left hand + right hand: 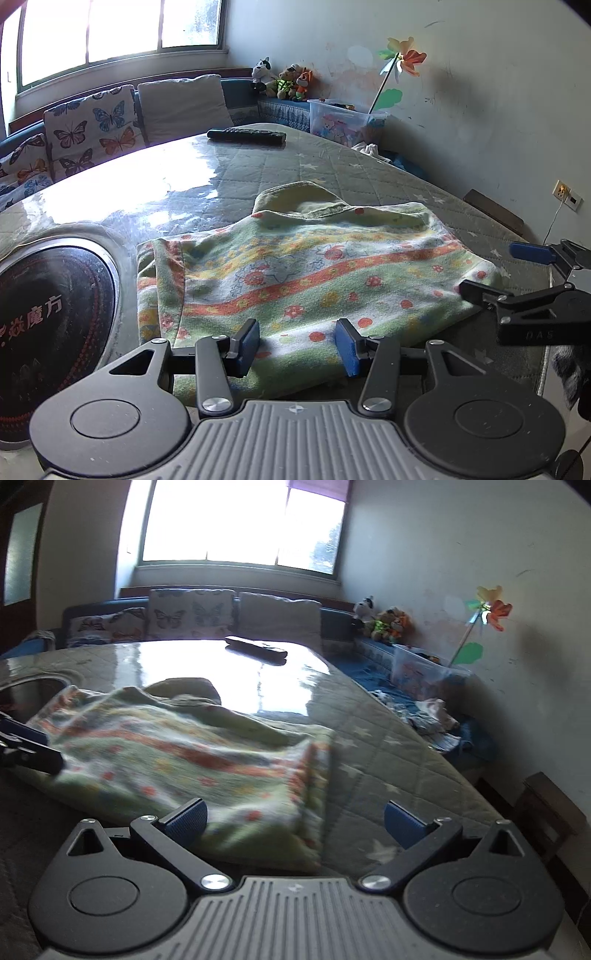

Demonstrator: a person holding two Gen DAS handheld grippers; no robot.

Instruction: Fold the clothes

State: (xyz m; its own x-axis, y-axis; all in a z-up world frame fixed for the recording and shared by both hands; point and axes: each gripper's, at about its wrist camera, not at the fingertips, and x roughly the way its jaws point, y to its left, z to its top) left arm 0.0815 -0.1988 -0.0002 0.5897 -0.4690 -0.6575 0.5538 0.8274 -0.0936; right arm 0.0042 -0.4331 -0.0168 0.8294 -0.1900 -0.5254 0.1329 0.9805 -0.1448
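A green flowered garment (306,273) with orange stripes lies folded on the quilted table; it also shows in the right wrist view (177,753). My left gripper (297,345) is open, its blue pads (247,347) just above the garment's near edge, holding nothing. My right gripper (295,821) is open wide over the garment's near right corner, empty. The right gripper also shows in the left wrist view (517,273), at the garment's right edge. The left gripper's finger shows at the left of the right wrist view (26,746).
A black remote (246,136) lies at the table's far side. A round black cooktop (48,314) is set into the table at left. Butterfly cushions (92,125), soft toys (291,83) and a clear toy box (343,120) line the sofa behind.
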